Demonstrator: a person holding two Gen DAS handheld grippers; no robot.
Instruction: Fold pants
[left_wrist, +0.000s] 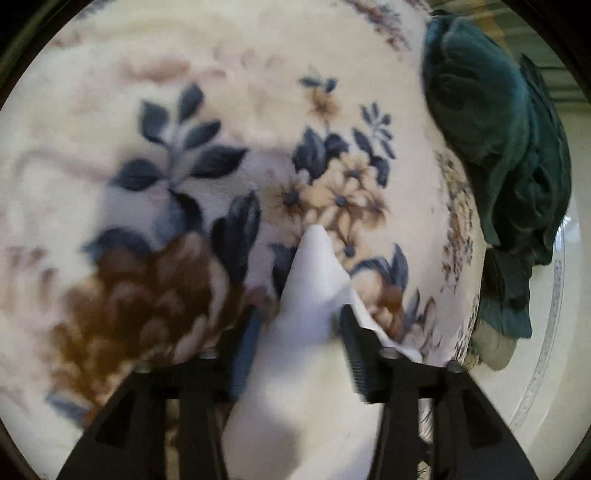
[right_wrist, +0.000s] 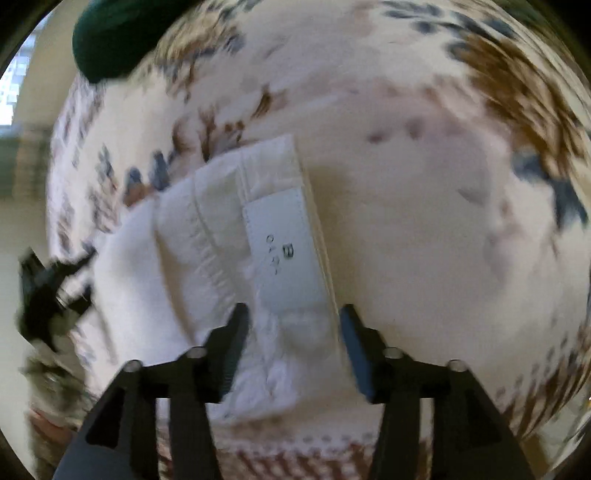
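Observation:
The pants are white. In the left wrist view a bunched fold of the white pants (left_wrist: 310, 332) rises between the fingers of my left gripper (left_wrist: 299, 317), which is shut on it above the floral blanket (left_wrist: 184, 166). In the right wrist view the waistband of the pants (right_wrist: 258, 229), with a white label (right_wrist: 284, 251), lies on the blanket and runs between the fingers of my right gripper (right_wrist: 291, 317). The jaws stand apart around the waistband. The left gripper shows blurred at the left edge of the right wrist view (right_wrist: 48, 291).
A dark green garment (left_wrist: 498, 147) is heaped at the blanket's right edge, and it also shows at the top left of the right wrist view (right_wrist: 110, 37). Beyond it lies pale floor with a patterned border (left_wrist: 546, 350). The floral blanket (right_wrist: 443, 221) fills the rest.

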